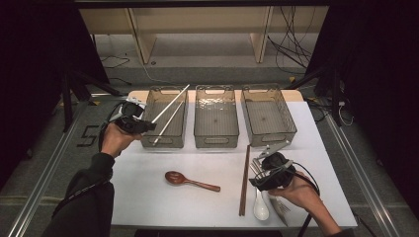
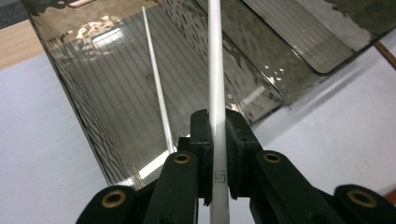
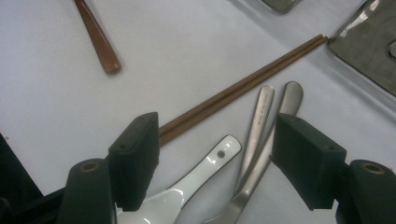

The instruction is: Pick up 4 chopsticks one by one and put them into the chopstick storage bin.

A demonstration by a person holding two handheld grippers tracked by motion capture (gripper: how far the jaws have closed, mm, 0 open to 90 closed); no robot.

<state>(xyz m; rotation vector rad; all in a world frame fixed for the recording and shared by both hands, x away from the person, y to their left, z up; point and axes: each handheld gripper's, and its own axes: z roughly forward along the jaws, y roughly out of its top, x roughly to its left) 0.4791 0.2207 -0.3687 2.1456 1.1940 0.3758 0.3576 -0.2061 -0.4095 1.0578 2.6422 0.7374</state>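
Note:
My left gripper [image 1: 147, 123] [image 2: 217, 140] is shut on a white chopstick [image 1: 173, 101] [image 2: 215, 70], which slants up over the left basket [image 1: 163, 142]. A second white chopstick [image 1: 167, 124] [image 2: 156, 84] lies inside that basket. My right gripper [image 1: 258, 173] [image 3: 217, 137] hovers open over the cutlery at the table's front right. Below its jaws lie a white ceramic spoon [image 1: 260, 206] [image 3: 201, 170] and two metal handles [image 3: 261, 116]. A pair of brown chopsticks [image 1: 244, 180] [image 3: 243, 84] lies just to their left.
A middle basket [image 1: 216, 142] and a right basket [image 1: 269, 139] stand in a row beside the left one. A brown wooden spoon [image 1: 190, 180] [image 3: 98, 39] lies at the centre front of the white table [image 1: 148, 197].

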